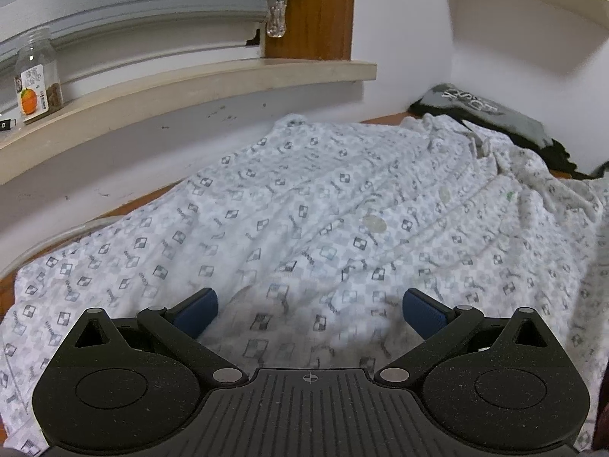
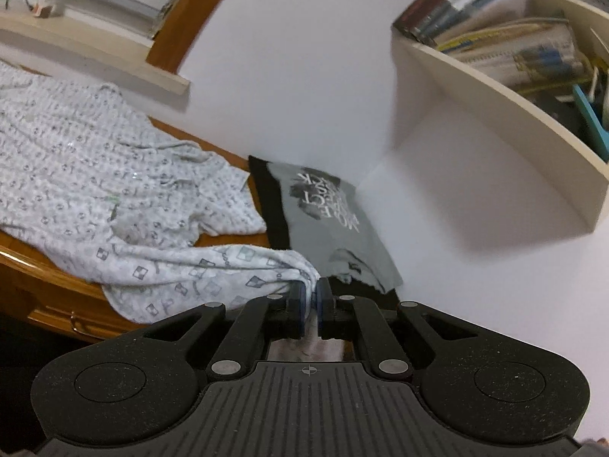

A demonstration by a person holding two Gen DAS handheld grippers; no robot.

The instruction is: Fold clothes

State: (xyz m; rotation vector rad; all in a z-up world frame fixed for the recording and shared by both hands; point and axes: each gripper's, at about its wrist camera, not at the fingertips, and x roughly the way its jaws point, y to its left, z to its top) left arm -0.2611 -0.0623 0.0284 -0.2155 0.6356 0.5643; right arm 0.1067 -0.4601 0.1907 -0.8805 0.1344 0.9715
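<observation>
A white shirt [image 1: 304, 221] with a grey checker print lies spread on the wooden table, buttons facing up. My left gripper [image 1: 310, 310] hovers just above its lower part, open and empty. In the right wrist view the same shirt [image 2: 95, 175] lies to the left, and one sleeve [image 2: 213, 270] stretches toward my right gripper [image 2: 311, 297], which is shut on the sleeve's end, near the table's front edge.
A folded grey and black printed T-shirt [image 2: 327, 213] lies by the wall, also in the left wrist view [image 1: 491, 118]. A windowsill [image 1: 182, 87] holds a glass jar [image 1: 36, 76]. A bookshelf [image 2: 514, 76] hangs on the right wall. The table's front edge [image 2: 49, 285] has a drawer handle.
</observation>
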